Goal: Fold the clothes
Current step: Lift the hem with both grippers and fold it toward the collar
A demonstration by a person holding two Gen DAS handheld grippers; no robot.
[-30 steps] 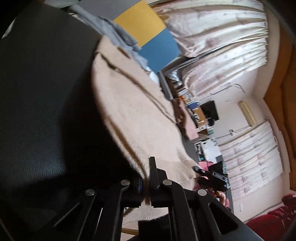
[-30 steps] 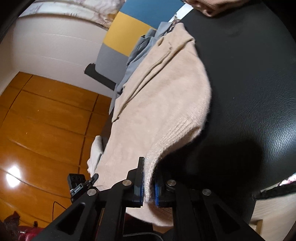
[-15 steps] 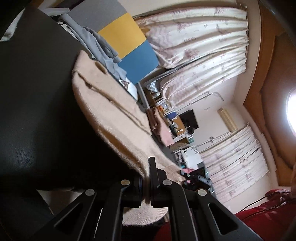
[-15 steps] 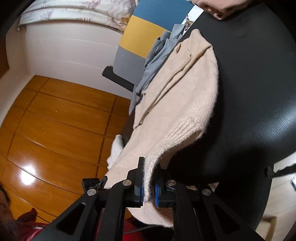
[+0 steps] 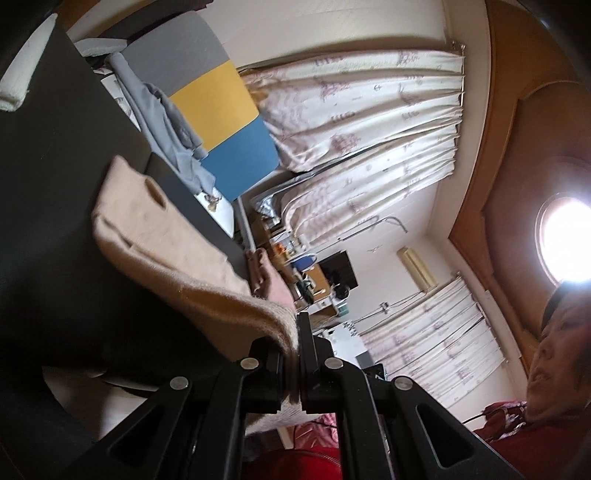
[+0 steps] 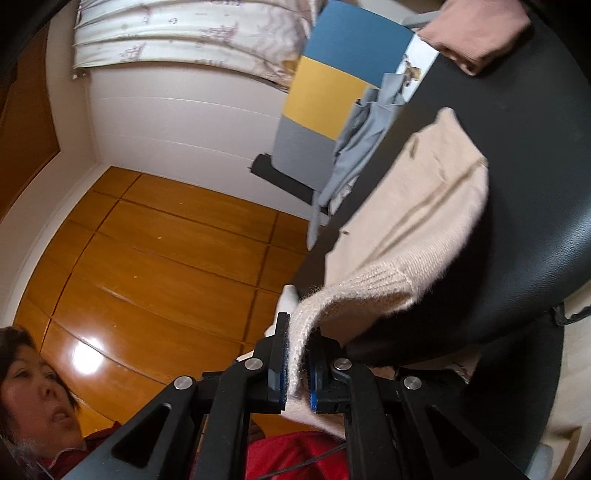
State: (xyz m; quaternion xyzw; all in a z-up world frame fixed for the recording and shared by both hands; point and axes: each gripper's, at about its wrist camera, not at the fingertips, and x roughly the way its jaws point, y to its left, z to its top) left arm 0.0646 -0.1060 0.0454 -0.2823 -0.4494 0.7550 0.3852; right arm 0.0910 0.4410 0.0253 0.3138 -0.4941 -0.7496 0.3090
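Left gripper (image 5: 293, 354) clamped on beige sweater (image 5: 166, 236) hem. Right gripper (image 6: 297, 363) clenched on ribbed cuff edge. Sweater runs toward 11 o'clock in left view, 1 o'clock in right, draped over black table (image 6: 535, 155). Grey garment (image 6: 354, 147) beyond.

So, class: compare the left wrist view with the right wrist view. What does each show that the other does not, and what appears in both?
Only the left wrist view shows the ceiling lamp, the wall air conditioner and the left gripper shut on the beige sweater.

Only the right wrist view shows the wooden floor, the folded pink garment and the right gripper shut on the sweater.

Both show the sweater, black table, grey shirt, colour-block panel and curtains.
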